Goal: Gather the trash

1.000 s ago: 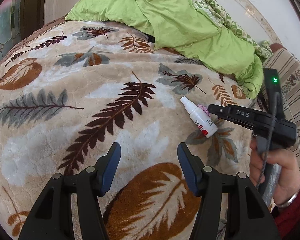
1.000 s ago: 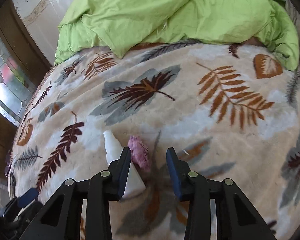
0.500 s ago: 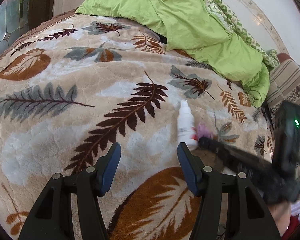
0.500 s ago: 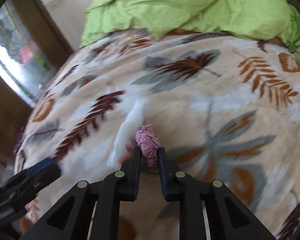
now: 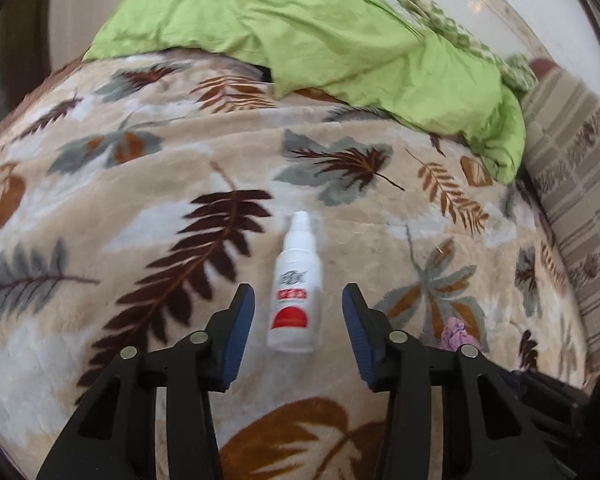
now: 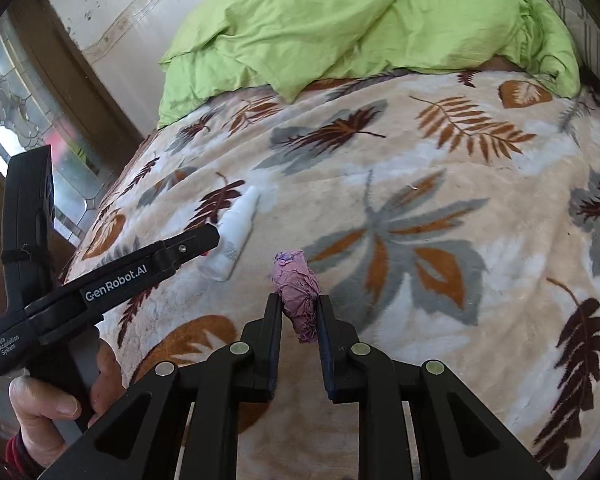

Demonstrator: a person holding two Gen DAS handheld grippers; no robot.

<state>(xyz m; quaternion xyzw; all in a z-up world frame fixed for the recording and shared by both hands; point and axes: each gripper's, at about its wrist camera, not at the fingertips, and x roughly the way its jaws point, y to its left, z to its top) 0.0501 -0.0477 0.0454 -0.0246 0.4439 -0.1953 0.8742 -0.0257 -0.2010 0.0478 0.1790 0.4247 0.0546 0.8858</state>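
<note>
A white spray bottle [image 5: 296, 292] with a red label lies on the leaf-patterned blanket [image 5: 140, 208], cap pointing away. My left gripper [image 5: 299, 310] straddles its lower half; the jaws are closing, with a gap still showing on both sides of the bottle. In the right wrist view the same bottle [image 6: 234, 240] lies beside the left gripper's finger [image 6: 188, 246]. My right gripper [image 6: 300, 314] is shut on a crumpled pink paper wad [image 6: 298, 292], held just above the blanket. The wad [image 5: 458, 332] also shows at the lower right of the left wrist view.
A rumpled green duvet [image 5: 340, 40] lies piled at the far end of the bed. A striped cushion [image 5: 580, 200] sits at the right. A hand [image 6: 56, 404] holds the left gripper's handle. A wooden-framed glass door [image 6: 20, 120] stands at the left.
My left gripper slid right until the bottle lay between its jaws, which narrowed. My right gripper shut on the pink wad and carried it to the right, away from the bottle.
</note>
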